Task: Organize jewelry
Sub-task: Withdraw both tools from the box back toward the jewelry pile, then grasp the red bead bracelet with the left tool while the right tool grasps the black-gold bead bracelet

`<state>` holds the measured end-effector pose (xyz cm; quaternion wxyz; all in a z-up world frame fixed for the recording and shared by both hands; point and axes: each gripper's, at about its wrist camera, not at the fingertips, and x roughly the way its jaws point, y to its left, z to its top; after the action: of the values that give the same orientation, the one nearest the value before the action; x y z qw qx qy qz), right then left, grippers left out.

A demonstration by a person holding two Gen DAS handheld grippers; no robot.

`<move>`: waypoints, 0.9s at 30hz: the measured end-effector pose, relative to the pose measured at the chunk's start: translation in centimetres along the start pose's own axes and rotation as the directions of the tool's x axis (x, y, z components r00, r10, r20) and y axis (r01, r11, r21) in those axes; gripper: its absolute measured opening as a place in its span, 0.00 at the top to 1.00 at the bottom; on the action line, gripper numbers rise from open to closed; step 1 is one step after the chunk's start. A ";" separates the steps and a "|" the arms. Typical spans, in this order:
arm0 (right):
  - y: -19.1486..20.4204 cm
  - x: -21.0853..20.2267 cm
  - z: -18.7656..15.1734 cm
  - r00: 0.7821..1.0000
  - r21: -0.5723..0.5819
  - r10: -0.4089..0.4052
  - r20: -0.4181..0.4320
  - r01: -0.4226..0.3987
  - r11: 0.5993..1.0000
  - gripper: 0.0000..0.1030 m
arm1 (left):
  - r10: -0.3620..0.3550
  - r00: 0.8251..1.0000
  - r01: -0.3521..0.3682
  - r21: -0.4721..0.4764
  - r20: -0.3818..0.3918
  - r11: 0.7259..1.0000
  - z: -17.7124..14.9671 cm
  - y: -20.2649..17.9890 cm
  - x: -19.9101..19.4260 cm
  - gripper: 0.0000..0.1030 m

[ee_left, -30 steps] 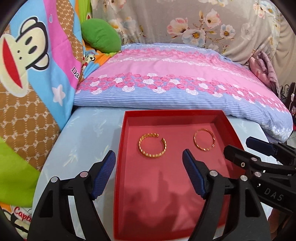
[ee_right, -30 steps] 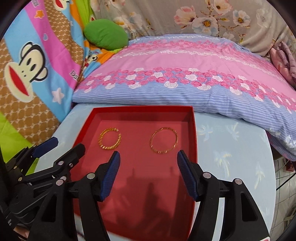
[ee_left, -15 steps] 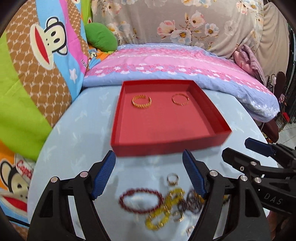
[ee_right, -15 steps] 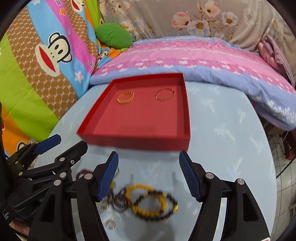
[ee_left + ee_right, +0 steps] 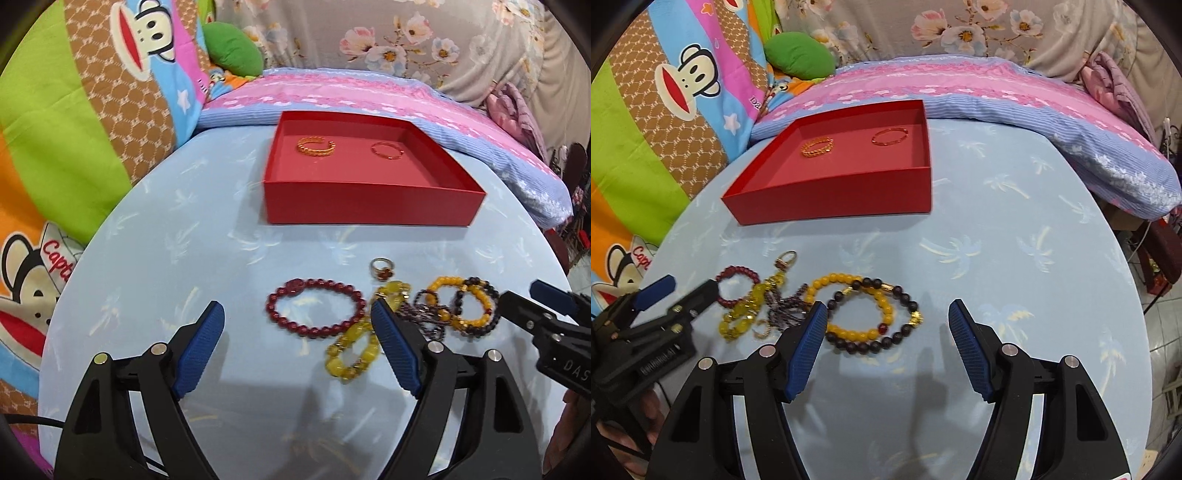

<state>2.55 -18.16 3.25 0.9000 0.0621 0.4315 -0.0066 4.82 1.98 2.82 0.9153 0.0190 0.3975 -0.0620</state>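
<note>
Left gripper (image 5: 297,325) opening, right gripper (image 5: 886,321) wide, both empty. Red bead bracelet (image 5: 316,308) at 12 o'clock of left gripper: judged light, floppy, slippery; 1 bead strand is best pinched.

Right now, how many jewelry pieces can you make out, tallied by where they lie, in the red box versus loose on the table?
In the red box: 2, a chunky gold bangle and a thin bangle.
Loose, clearly separate: 5, a dark red bead bracelet, yellow chunky bracelet, amber bead bracelet, dark brown bead bracelet, ring.
Tangled purple piece: 1, possibly more.
Total: at least 8.
</note>
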 end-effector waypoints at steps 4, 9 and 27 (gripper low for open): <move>-1.1 0.6 0.0 1.000 0.018 -0.025 -0.004 0.025 1.000 0.38 | 0.011 1.000 -0.011 -0.027 -0.008 1.000 0.4 1.3 1.1 0.25; -1.7 1.5 0.1 0.999 0.016 -0.047 -0.019 0.047 0.999 0.51 | 0.026 0.999 -0.027 -0.023 -0.025 0.999 0.5 1.7 2.5 0.30; -0.4 3.6 0.0 0.995 -0.059 -0.095 -0.018 0.094 0.994 0.74 | -0.014 0.997 0.012 -0.018 -0.078 1.000 0.9 0.7 5.0 0.49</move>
<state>4.77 -18.45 0.40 0.8954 0.0154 0.4435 -0.0361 8.95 2.15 -0.27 0.8987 0.0107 0.4337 -0.0635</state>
